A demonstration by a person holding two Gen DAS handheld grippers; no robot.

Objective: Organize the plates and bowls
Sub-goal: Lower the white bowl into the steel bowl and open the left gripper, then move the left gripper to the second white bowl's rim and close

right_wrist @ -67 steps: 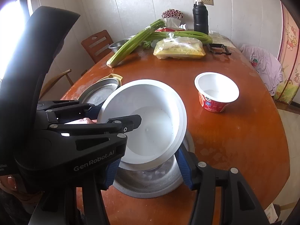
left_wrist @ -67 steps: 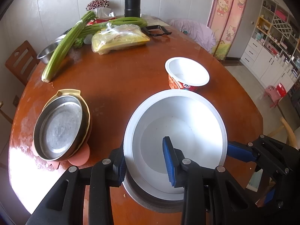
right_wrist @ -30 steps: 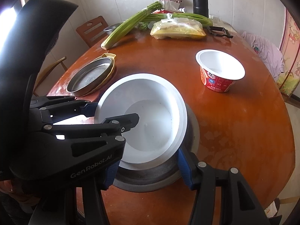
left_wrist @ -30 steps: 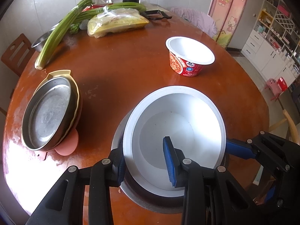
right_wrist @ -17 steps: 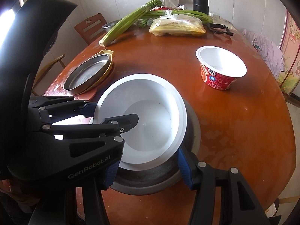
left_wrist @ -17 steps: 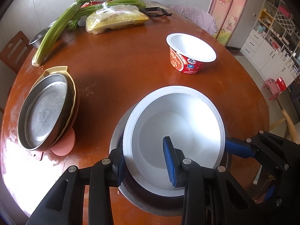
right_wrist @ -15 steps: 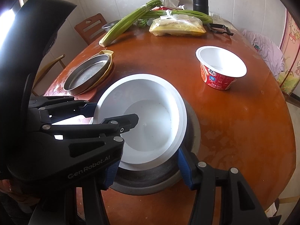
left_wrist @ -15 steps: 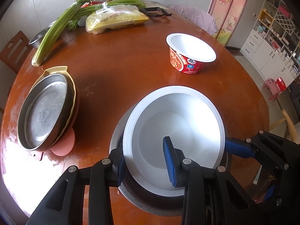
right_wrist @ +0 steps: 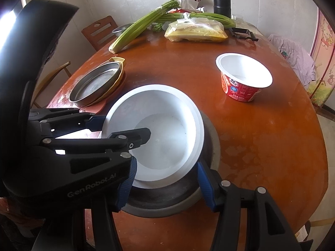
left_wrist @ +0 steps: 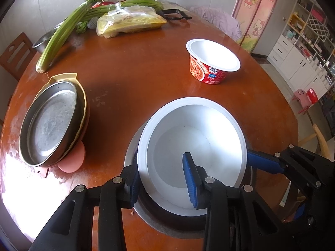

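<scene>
The left gripper (left_wrist: 162, 179) is clamped on the white bowl's (left_wrist: 194, 146) near rim — one finger inside, one outside — over a metal bowl (right_wrist: 211, 146); the right gripper (right_wrist: 165, 186) straddles both, fingers apart.

Round table (left_wrist: 146, 67): polished reddish-brown wood, glossy, with pale worn patches near its edge. White bowl (left_wrist: 194, 146): smooth, matt, plastic-like. Beneath it, a grey metal basin (right_wrist: 211, 144), dull finish. Steel pan (left_wrist: 50, 123): brushed metal, scuffed and stained inside, resting in a glossy cream dish (left_wrist: 82, 96). Instant-noodle cup (left_wrist: 211, 62): printed red paper-like wall, smooth white inside. Left tool (left_wrist: 161, 177) and right tool (right_wrist: 165, 177): matt black plastic arms, ribbed blue pads (left_wrist: 189, 175).
</scene>
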